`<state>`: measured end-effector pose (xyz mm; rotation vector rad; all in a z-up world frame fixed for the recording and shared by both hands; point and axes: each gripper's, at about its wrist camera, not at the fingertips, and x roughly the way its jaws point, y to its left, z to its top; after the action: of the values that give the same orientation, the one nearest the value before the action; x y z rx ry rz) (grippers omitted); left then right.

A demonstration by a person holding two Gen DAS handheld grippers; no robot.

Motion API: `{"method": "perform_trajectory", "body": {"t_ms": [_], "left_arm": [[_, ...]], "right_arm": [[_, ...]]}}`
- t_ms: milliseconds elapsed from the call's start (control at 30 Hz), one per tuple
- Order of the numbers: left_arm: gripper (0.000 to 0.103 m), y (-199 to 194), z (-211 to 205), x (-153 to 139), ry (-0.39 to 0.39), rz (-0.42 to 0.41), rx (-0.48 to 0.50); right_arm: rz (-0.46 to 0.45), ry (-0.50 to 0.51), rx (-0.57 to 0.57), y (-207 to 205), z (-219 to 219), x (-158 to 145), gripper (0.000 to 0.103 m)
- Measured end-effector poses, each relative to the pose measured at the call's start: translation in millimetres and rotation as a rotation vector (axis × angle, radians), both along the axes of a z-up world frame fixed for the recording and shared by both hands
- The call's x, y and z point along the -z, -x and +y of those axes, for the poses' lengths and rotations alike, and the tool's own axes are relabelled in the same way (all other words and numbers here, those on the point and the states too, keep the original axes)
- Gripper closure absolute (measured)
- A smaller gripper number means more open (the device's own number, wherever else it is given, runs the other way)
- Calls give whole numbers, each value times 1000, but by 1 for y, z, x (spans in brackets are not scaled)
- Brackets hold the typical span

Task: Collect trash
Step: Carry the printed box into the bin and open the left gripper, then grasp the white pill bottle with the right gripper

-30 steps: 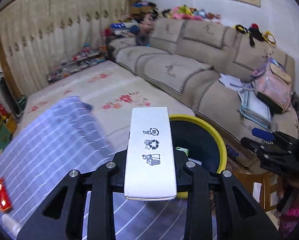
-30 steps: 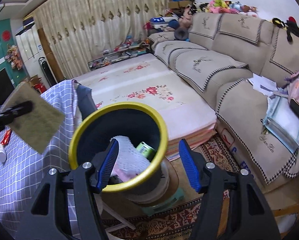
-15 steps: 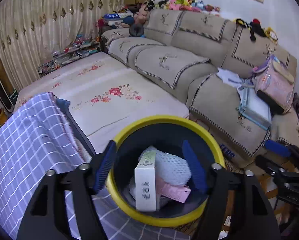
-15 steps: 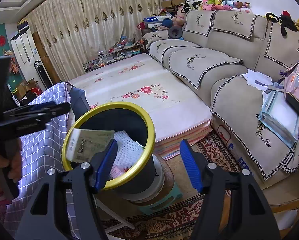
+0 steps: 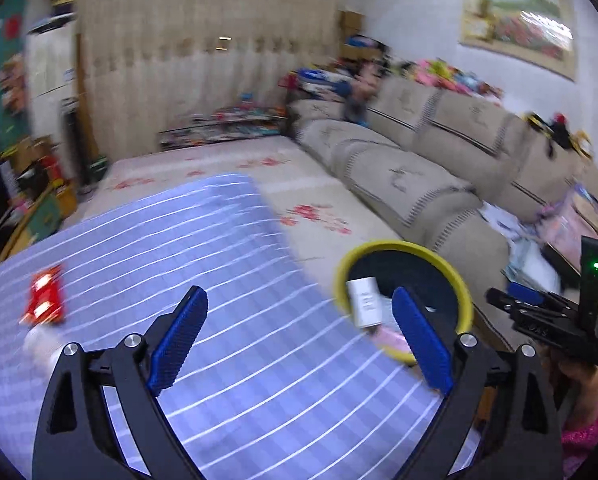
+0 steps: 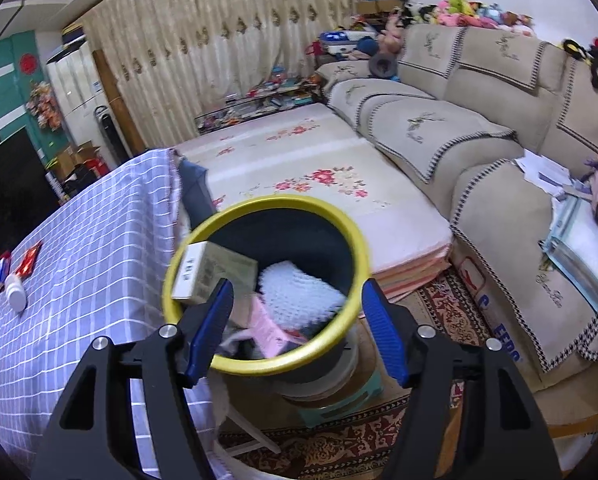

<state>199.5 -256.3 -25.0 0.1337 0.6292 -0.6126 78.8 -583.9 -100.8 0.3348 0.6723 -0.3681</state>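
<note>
A dark bin with a yellow rim (image 6: 355, 240) stands beside the table. In it lie a white carton (image 6: 213, 268), a white foam net (image 6: 299, 292) and a pink packet (image 6: 271, 328). The bin (image 5: 379, 246) and carton (image 5: 365, 304) also show in the left wrist view. My left gripper (image 5: 299, 344) is open and empty above the checked tablecloth (image 5: 219, 280). My right gripper (image 6: 299, 332) is open and empty just above the bin's near rim. On the table lie a red packet (image 5: 45, 300), a white bottle (image 6: 15, 296) and a blue-red item (image 6: 3, 270).
A beige sofa (image 6: 479, 132) with papers and a bag runs along the right. A floral mat (image 6: 311, 168) lies behind the bin and a patterned rug (image 6: 339, 440) under it. The bin stands on a small green stool (image 6: 339, 404).
The left gripper let the white carton go into the bin, opened, and swung back left over the table. The right gripper stayed open over the bin.
</note>
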Motion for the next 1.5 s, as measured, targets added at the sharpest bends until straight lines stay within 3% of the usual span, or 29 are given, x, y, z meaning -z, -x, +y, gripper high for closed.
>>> {"method": "perform_trajectory", "body": {"t_ms": [267,433,600,733,933,1233,1500], "left_arm": [[10,22,141,5,-6,-31,-304],[10,36,226,3,1,-45,-481],[10,53,284,7,30,-42,-588],[10,58,305,12,42,-27,-613],[10,63,317,23,57,-1,-612],[10,61,316,29,63,21,-605],[10,56,309,32,56,36,-593]], "right_arm": [[4,22,-215,-44,75,-11,39],[-8,13,-421,-79,148,-21,39],[-3,3,-673,-118,239,-28,39],[21,16,-837,-150,303,-27,39],[59,74,-919,-192,362,-20,39],[129,92,-953,-246,393,2,39],[166,83,-968,-258,403,20,41]]}}
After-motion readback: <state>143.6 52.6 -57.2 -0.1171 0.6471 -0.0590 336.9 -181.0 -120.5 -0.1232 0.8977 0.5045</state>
